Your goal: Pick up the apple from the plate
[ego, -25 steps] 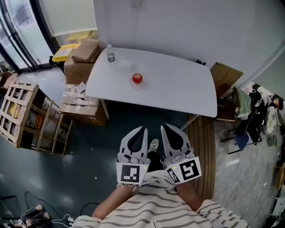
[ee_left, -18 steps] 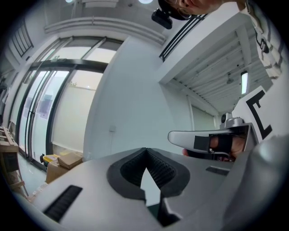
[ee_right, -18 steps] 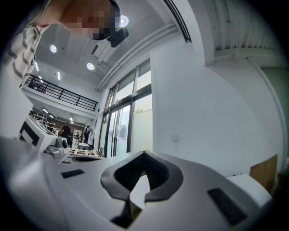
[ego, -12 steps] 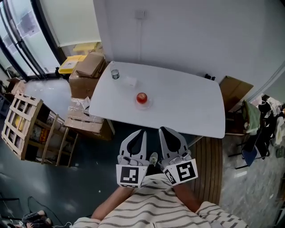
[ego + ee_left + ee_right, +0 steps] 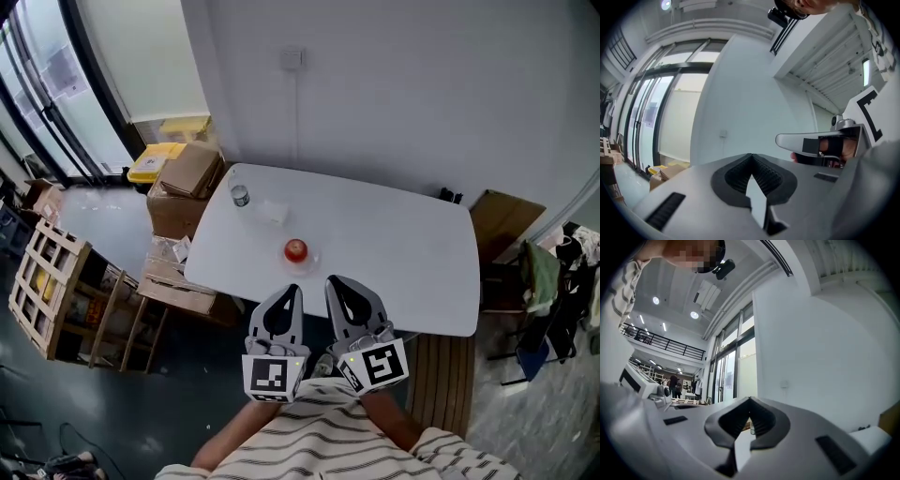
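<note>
White rounded table (image 5: 394, 244) bears a red apple (image 5: 295, 249) on what seems a clear plate (image 5: 308, 258), hard to discern; left gripper (image 5: 292, 289) and right gripper (image 5: 331, 280), both closed and empty, hover at its near edge.

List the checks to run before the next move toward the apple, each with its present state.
1. Apple sits on plate: ok.
2. Left gripper open for a grasp: not ok, shut and empty.
3. Right gripper open: not ok, shut and empty.
4. Grippers above apple: not ok, both at the table's near edge.
5. Way to apple free: ok, bottle stands well aside.
</note>
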Demonstrator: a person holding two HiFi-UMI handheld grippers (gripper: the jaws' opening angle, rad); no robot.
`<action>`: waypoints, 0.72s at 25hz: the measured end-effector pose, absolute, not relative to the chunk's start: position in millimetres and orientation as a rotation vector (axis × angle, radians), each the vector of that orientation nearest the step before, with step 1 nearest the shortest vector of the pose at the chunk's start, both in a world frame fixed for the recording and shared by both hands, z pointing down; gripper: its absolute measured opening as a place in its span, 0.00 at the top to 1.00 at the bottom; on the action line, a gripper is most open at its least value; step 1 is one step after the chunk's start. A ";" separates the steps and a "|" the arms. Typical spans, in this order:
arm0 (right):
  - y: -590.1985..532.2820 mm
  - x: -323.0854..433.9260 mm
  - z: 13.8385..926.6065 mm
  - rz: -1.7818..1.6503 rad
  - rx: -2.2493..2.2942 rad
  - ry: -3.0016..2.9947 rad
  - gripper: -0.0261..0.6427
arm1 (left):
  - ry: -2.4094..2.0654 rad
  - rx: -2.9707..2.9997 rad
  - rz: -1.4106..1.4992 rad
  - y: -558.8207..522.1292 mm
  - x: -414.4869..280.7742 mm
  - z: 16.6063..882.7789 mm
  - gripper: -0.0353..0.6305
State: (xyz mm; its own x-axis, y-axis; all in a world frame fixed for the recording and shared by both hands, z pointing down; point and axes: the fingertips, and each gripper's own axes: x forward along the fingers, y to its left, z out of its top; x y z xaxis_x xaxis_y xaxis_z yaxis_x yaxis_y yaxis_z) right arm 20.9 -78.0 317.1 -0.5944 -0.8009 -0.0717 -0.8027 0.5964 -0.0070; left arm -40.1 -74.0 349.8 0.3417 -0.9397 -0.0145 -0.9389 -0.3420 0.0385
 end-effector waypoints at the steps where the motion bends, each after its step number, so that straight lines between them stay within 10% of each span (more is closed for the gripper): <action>1: -85.9 22.7 318.8 0.035 -1.376 2.751 0.94 | -1.798 2.547 -0.044 -81.6 -38.7 351.4 0.94; 18: -159.0 24.2 351.5 0.000 -1.297 2.823 0.94 | -1.852 2.469 0.064 -152.6 -33.2 384.9 0.94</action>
